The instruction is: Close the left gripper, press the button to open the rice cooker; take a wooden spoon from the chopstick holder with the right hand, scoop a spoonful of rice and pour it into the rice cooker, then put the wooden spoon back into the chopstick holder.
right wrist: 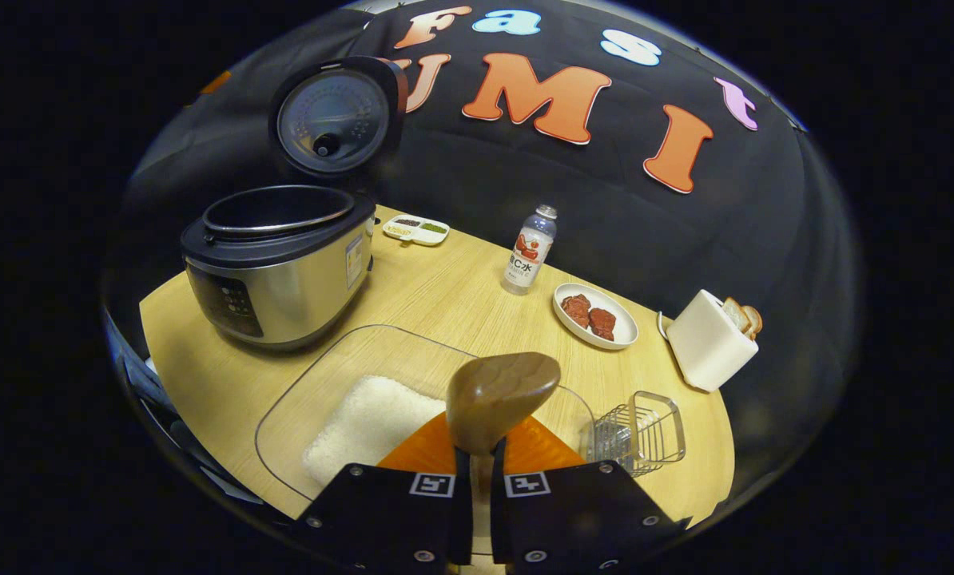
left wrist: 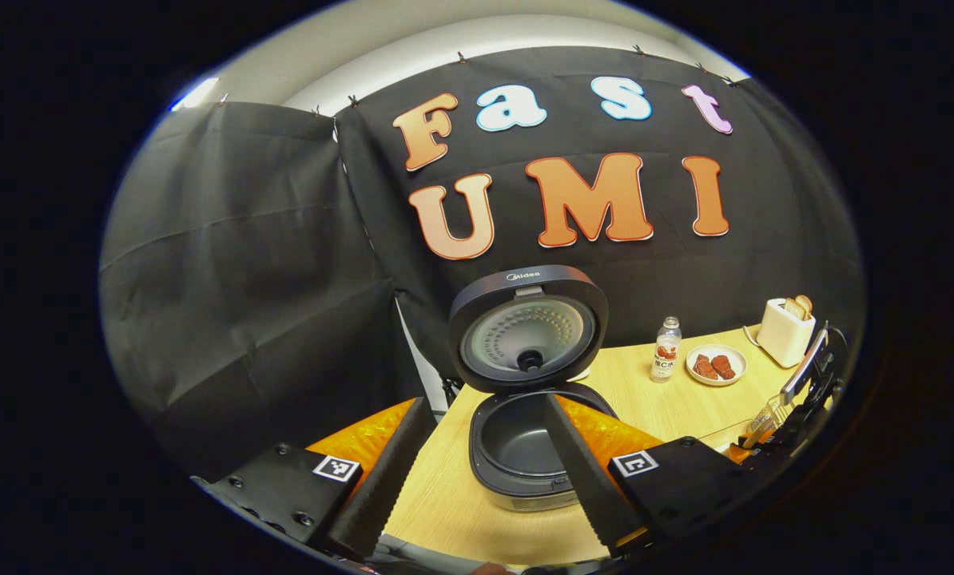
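Right gripper (right wrist: 477, 455) clenched on the wooden spoon (right wrist: 499, 397) handle, bowl over the rice (right wrist: 369, 423); light, stiff, likely slick wood, best gripped low; left gripper (left wrist: 485, 471) spread wide before the lid-up rice cooker (left wrist: 525, 431).

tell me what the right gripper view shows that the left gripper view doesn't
Right gripper view alone: the clear rice container with white rice, the wire chopstick holder, a small divided dish, and the right gripper shut on the wooden spoon.

Left gripper view alone: the left gripper, open, fingers framing the cooker.

Both: the open rice cooker, bottle, plate, toaster and wooden table.
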`<state>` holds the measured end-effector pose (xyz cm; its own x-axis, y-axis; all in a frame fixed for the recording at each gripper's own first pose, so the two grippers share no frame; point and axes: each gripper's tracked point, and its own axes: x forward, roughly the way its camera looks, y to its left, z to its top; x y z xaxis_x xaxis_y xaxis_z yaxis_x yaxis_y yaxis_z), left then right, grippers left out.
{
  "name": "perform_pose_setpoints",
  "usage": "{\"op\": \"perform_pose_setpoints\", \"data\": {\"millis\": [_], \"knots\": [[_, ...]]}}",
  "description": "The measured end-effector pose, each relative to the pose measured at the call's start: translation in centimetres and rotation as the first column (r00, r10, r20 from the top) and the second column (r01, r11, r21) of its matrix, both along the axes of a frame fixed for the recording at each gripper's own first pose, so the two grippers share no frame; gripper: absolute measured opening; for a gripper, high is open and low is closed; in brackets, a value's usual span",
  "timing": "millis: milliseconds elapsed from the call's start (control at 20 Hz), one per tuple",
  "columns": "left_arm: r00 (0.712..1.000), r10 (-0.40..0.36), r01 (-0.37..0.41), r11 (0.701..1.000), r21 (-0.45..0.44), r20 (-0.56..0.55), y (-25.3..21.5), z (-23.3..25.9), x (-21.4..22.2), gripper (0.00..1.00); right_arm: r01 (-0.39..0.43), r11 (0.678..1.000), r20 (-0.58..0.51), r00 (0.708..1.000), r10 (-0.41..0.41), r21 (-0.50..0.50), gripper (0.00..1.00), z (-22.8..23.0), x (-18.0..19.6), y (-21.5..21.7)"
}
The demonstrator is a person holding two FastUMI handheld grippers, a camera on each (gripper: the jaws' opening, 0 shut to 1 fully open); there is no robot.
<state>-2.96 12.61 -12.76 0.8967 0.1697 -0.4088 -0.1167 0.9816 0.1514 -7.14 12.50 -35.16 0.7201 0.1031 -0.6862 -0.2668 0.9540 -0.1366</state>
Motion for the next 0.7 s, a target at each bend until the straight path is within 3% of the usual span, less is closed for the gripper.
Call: {"op": "perform_pose_setpoints", "data": {"millis": [250, 450, 700], "knots": [[1.0, -0.013, 0.014, 1.0, 0.01, -0.011, 0.4, -0.1, -0.4, 0.99, 0.141, 0.982, -0.06, 0.989, -0.134, 0.125, 0.08, -0.1, 1.1, -0.6], [1.0, -0.007, 0.007, 1.0, 0.001, -0.019, 1.0, -0.5, -0.5, 0.99, 0.287, 0.916, -0.158, 0.955, -0.251, 0.28, 0.08, -0.3, 1.3, -0.7], [1.0, -0.013, 0.013, 1.0, -0.001, -0.026, 1.2, -0.8, -0.5, 0.99, 0.331, 0.885, -0.189, 0.941, -0.281, 0.327, 0.08, -0.3, 1.5, -0.6]]}}
